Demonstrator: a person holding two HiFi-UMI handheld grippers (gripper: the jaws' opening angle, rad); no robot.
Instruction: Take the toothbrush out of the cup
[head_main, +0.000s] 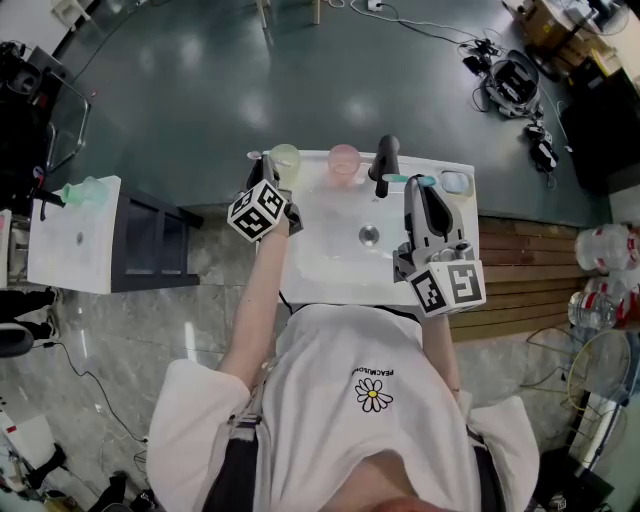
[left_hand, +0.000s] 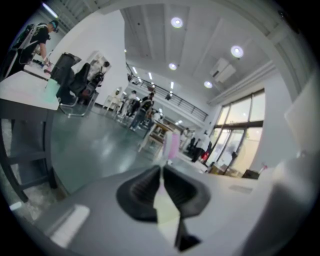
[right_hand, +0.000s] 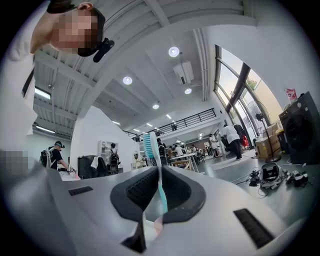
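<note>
A dark green polished floor fills the upper part of the head view, and a white sink stands at its edge in front of a person in a white T-shirt printed with a daisy. To the left stands a white side table. The left gripper reaches to the sink's back left corner, and in its own view its jaws are pressed together on the thin wall of a pale green cup, which stands on the sink's rear ledge. The right gripper is over the right side of the basin, just beside a black faucet. Its jaws are clamped on the handle of the toothbrush. A pink cup stands on the ledge between the green cup and the faucet, and a small pale-blue container sits at the back right corner. The toothbrush is white and teal, is out of both cups, and is held only by the right gripper. Its bristled head rises above the jaw tips in the right gripper view, and in the head view its teal end pokes out near the faucet.
</note>
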